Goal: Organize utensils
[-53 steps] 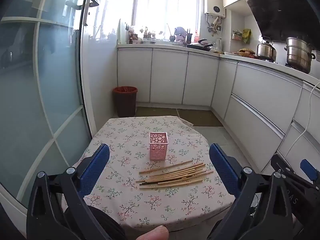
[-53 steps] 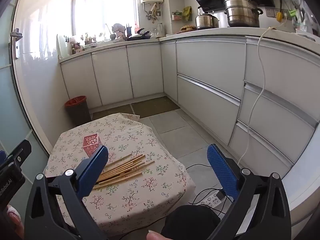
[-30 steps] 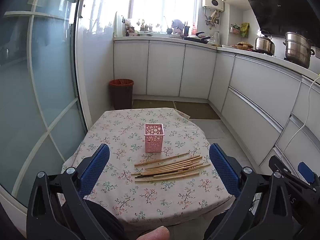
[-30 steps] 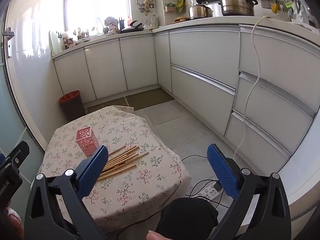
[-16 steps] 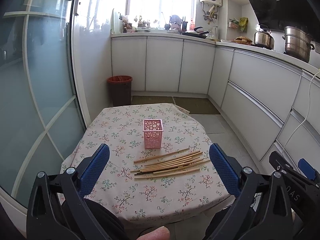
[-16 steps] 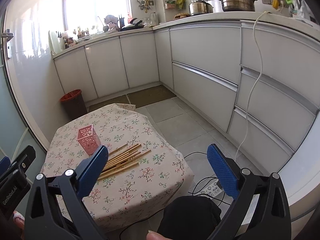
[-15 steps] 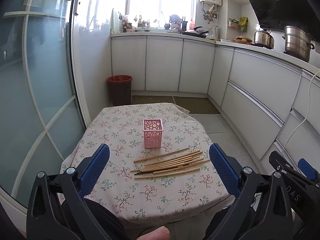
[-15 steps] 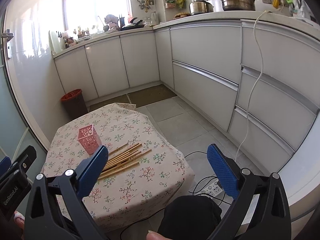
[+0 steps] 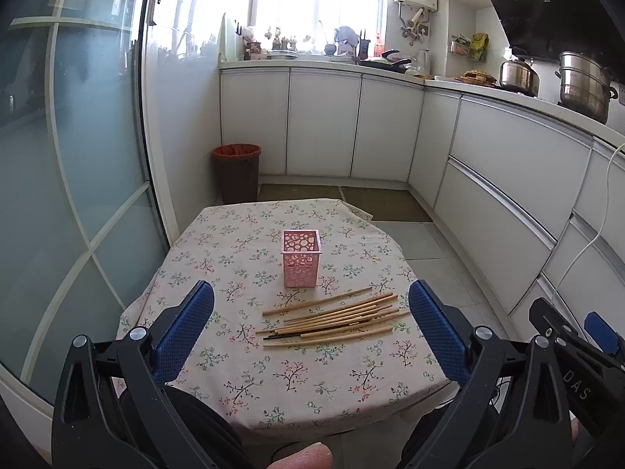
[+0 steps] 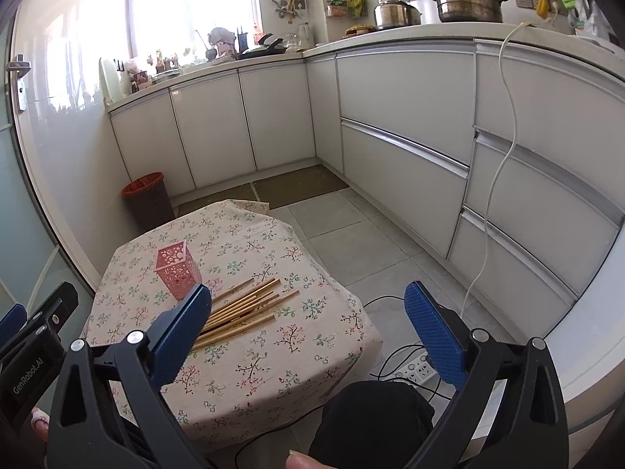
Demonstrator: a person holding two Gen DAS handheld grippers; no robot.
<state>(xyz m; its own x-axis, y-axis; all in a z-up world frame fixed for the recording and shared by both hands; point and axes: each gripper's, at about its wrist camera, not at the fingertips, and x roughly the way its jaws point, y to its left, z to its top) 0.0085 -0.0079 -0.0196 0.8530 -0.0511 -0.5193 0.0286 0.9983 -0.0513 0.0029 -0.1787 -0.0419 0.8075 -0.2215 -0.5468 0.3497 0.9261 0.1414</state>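
A pink perforated holder [image 9: 300,258] stands upright and empty near the middle of a small table with a floral cloth [image 9: 234,359]. Several wooden chopsticks [image 9: 336,318] lie in a loose pile in front of it, with one dark stick among them. My left gripper [image 9: 310,326] is open and empty, held above the table's near edge. My right gripper [image 10: 308,326] is open and empty, held high to the right of the table. In the right wrist view the holder [image 10: 177,271] and the chopsticks [image 10: 244,308] lie at lower left, partly behind my left finger.
A red-lined bin [image 9: 236,172] stands on the floor behind the table. White cabinets [image 9: 504,179] run along the back and right. A glass door [image 9: 70,179] is at the left. A power strip and cables [image 10: 416,369] lie on the floor right of the table.
Both grippers have shifted slightly; the table and chopsticks sit a bit closer and lower in view. Nothing on the table has moved. Both grippers stay open.
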